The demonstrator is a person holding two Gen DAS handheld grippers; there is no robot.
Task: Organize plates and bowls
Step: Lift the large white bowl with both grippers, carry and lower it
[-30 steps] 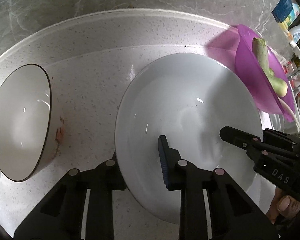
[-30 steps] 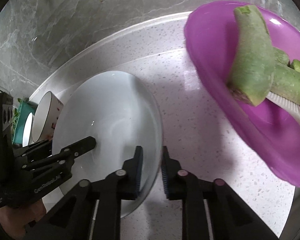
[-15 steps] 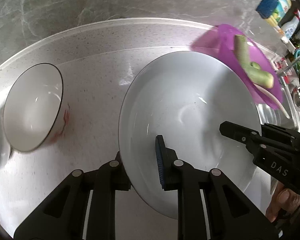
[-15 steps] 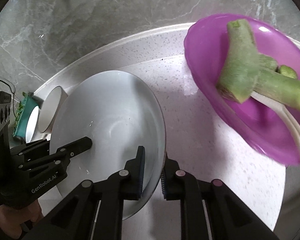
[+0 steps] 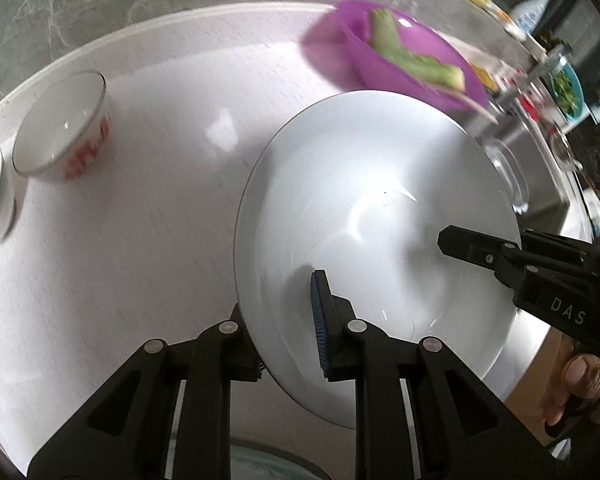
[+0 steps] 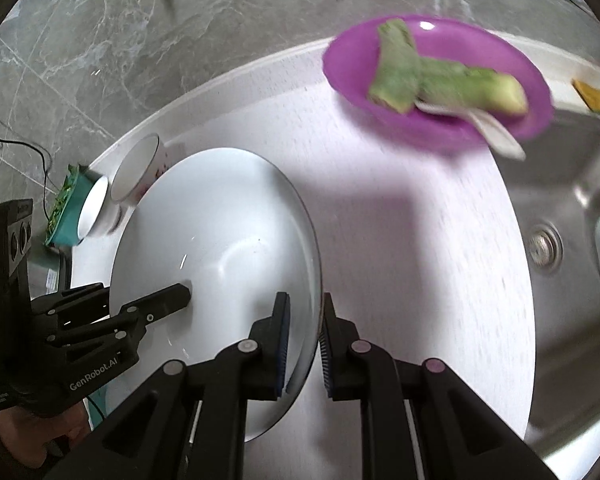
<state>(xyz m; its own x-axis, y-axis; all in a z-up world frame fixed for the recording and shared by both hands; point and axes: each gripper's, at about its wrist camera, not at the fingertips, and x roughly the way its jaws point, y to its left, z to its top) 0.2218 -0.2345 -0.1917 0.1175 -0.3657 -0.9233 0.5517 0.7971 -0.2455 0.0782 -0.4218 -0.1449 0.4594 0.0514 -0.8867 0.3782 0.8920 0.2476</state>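
Both grippers clamped on the big white plate (image 5: 376,208), held tilted above the counter (image 5: 140,240)
Left gripper (image 5: 290,334) grips the plate's near-left rim, one finger inside the dish, one behind it; right gripper (image 6: 304,340) pinches the opposite rim edge-on, fingers nearly closed on it. Landmark = plate: small white bowl with red print (image 5: 62,120) sits well to its left, another white bowl (image 6: 94,208) just beyond that; purple plate (image 6: 440,80) with green vegetable pieces (image 6: 440,76) and a white spoon (image 6: 496,132) lies behind-right; steel sink (image 6: 560,248) to its right
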